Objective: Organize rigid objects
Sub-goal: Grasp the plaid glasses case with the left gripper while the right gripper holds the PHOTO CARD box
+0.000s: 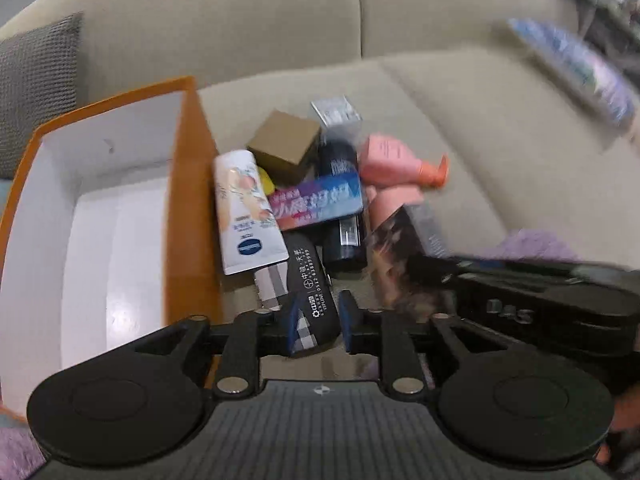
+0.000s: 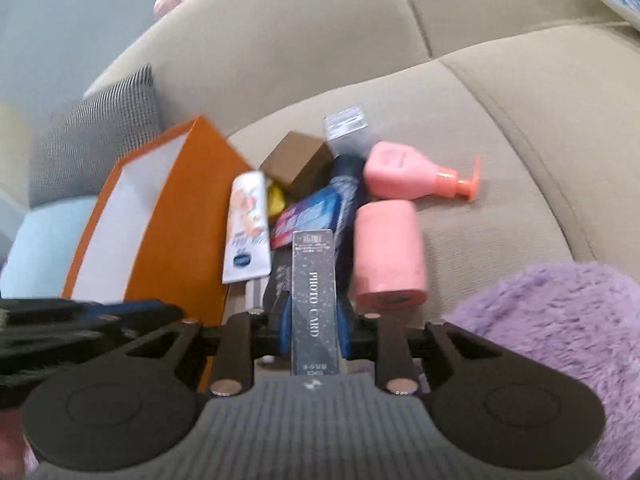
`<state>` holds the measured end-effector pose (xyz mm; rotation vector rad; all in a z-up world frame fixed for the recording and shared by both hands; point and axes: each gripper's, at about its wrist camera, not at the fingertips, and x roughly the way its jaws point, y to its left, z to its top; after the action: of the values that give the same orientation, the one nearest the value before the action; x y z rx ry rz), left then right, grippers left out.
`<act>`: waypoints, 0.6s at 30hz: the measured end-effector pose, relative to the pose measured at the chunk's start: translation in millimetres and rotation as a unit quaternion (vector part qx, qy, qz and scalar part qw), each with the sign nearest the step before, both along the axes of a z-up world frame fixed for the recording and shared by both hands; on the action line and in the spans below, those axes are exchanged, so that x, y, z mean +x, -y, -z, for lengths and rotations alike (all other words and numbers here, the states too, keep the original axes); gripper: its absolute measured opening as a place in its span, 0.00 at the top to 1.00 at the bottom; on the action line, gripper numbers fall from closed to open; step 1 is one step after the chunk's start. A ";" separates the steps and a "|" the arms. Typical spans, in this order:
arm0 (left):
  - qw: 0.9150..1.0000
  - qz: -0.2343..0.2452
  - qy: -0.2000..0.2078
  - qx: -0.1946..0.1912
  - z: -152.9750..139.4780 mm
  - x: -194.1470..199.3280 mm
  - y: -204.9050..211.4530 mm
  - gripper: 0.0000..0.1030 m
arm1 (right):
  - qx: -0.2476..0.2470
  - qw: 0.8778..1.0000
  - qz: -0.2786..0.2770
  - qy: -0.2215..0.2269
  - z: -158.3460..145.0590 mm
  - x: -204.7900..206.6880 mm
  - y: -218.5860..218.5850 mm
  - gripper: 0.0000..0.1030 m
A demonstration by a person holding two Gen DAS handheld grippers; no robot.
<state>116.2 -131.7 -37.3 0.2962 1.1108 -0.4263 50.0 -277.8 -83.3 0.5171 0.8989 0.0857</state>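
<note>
- The right gripper (image 2: 314, 320) has its blue-padded fingers pinched on a slim dark speckled box printed "PHOTO CARD" (image 2: 313, 292), which stands lengthwise between them, pointing away from the camera above the pile.
- The left gripper (image 1: 316, 320) stands partly spread; a black oblong case with white printed lettering (image 1: 310, 280) lies between its blue pads, with a gap visible at the right-hand pad. Whether the other pad touches it I cannot tell.
- Under that case lies a grey-and-white checked box (image 1: 272, 284).
- Just to the left of the pile stands an open orange cardboard box with a white inside (image 1: 188, 200), empty as far as it shows.
- Against its orange wall lies a white squeeze tube with a peach pattern and blue oval logo (image 1: 246, 208).
- Beyond it sit a brown cardboard cube (image 1: 286, 144), a small clear plastic box (image 1: 336, 110), a flat colourful toothpaste-style carton (image 1: 316, 200) and a dark bottle (image 1: 342, 168).
- To the right of these rest a pink pump bottle with an orange nozzle (image 2: 404, 170) on its side and a pink cylinder (image 2: 388, 252).
- Everything lies on a beige fabric sofa seat (image 2: 500, 120); a grey checked cushion (image 2: 96, 128) leans behind the orange box, and a purple fluffy fabric (image 2: 552, 320) is at the near right.
</note>
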 end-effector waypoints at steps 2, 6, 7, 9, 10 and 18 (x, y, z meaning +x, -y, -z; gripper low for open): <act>0.999 -0.003 -0.017 0.028 18.9 8.0 13.5 0.61 | 0.003 1.000 0.011 0.004 6.3 -1.0 8.8 0.77; 0.997 -0.028 -0.029 0.073 51.4 21.7 26.9 0.50 | 0.034 0.999 0.038 -0.003 25.4 -0.6 27.4 0.77; 0.996 -0.034 -0.031 0.081 57.0 24.2 28.0 0.50 | 0.047 0.998 0.042 0.001 29.0 -1.8 31.7 0.77; 0.994 -0.040 -0.037 0.093 68.4 29.2 30.8 0.50 | 0.051 0.998 0.040 0.012 30.9 -2.3 33.1 0.77; 0.994 -0.038 -0.039 0.094 72.9 30.6 32.3 0.49 | 0.048 0.998 0.039 0.014 31.3 -2.1 31.4 0.77; 0.985 -0.012 -0.004 0.171 98.6 29.6 45.0 0.31 | 0.083 0.995 0.055 0.028 37.0 -4.5 43.5 0.77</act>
<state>145.8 -176.7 -135.9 0.5813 1.1930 -0.2130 45.5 -321.3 -120.3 0.7159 0.8114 0.0743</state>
